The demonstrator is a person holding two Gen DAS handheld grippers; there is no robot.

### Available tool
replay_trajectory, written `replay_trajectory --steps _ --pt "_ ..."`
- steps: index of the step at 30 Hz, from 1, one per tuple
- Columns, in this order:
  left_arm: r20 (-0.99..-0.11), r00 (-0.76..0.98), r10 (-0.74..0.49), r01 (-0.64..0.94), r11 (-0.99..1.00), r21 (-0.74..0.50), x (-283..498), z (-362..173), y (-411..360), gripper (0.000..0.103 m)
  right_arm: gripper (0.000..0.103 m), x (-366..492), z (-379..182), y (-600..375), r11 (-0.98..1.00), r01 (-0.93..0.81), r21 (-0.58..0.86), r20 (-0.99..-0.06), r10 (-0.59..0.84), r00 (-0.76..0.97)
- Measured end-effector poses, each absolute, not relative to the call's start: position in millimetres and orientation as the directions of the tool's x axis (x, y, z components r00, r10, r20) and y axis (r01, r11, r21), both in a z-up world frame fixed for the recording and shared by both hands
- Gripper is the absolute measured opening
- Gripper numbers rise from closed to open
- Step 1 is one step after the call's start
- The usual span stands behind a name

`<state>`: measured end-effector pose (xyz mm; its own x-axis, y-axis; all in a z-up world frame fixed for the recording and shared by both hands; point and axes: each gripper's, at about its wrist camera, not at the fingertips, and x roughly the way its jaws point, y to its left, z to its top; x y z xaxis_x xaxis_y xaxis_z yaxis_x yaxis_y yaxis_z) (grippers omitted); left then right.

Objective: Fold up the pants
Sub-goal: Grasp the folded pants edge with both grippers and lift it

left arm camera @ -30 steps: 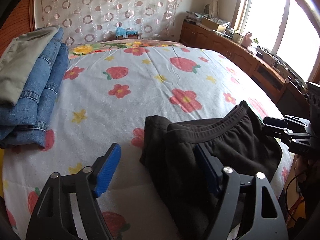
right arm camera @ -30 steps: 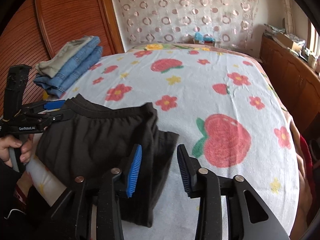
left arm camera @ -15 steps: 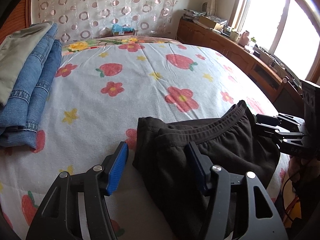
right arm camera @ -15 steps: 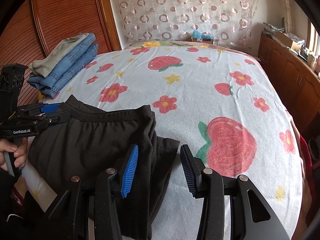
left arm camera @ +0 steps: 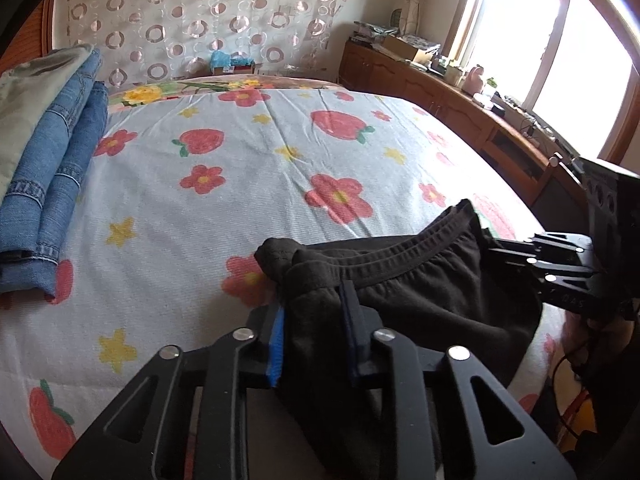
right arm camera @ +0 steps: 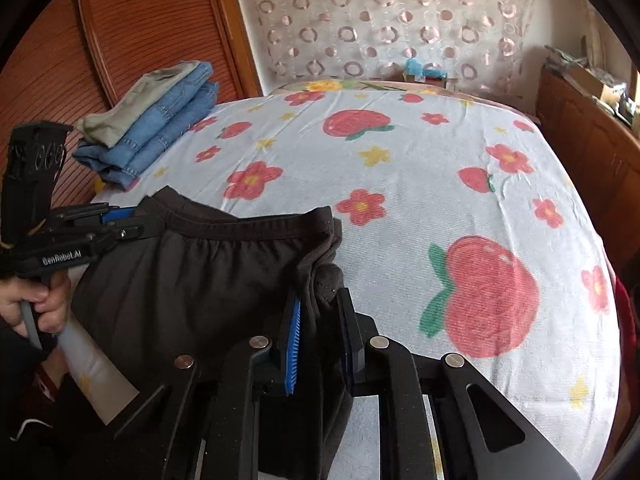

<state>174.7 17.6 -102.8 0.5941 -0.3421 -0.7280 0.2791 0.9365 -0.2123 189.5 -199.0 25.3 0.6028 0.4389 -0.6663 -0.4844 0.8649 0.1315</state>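
**Black pants pinched at both ends on a flowery bed**

On the near edge of the bed lie the black pants, folded over, with the stretchy waistband facing the far wall. The left gripper has just closed, and its blue pads now squeeze a bunched corner of the pants. The right gripper has just closed too, and it pinches the other corner of the same waistband. A hand shows at the left edge of the right wrist view, wrapped around the left gripper's handle.

The bed sheet is white with red flowers, big strawberries and little yellow stars. At the far left side of the bed sits a stack of folded blue jeans with a grey-green piece on top. Behind the bed hangs a thin curtain with round rings on it. A brown wooden wall stands by the stack. Low wooden cabinets run along the other side, under a bright window, with boxes and small things on top.
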Motion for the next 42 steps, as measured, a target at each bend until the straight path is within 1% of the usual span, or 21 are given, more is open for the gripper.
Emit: replay_trajectory --steps 3,6,12,17,24,30,42 --pt "-0.712 0.608 -0.352 0.282 0.934 -0.221 169.4 -97.5 18.5 0.014 0.015 187.9 25.7 -199.5 0.866 -0.485 0.124 -0.661 0.436 0.610" --pt "-0.697 0.627 -0.347 0.283 0.936 -0.211 161.4 -90.6 16.6 0.013 0.014 183.4 27.7 -201.6 0.867 -0.483 0.126 -0.646 0.441 0.623" --pt "-0.655 0.670 -0.349 0.294 0.935 -0.198 141.0 -72.1 14.9 0.013 0.013 160.6 41.7 -211.4 0.860 -0.493 0.131 -0.591 0.467 0.657" --pt "-0.606 0.717 -0.345 0.312 0.936 -0.163 124.1 -48.4 9.2 0.013 0.013 140.9 56.3 -218.7 0.857 -0.503 0.112 -0.549 0.475 0.688" --pt "-0.530 0.780 -0.331 0.313 0.941 -0.128 112.1 -16.9 6.5 0.013 0.013 122.8 72.9 -227.9 0.859 -0.503 0.094 -0.492 0.479 0.727" --pt "-0.475 0.810 -0.344 0.333 0.936 -0.112 106.8 8.3 1.6 0.013 0.013 111.7 88.2 -237.6 0.863 -0.499 0.077 -0.441 0.478 0.760" --pt "-0.425 0.834 -0.352 0.356 0.932 -0.074 99.4 37.2 -6.8 0.013 0.013 98.6 106.2 -244.1 0.866 -0.499 0.032 -0.367 0.474 0.800"
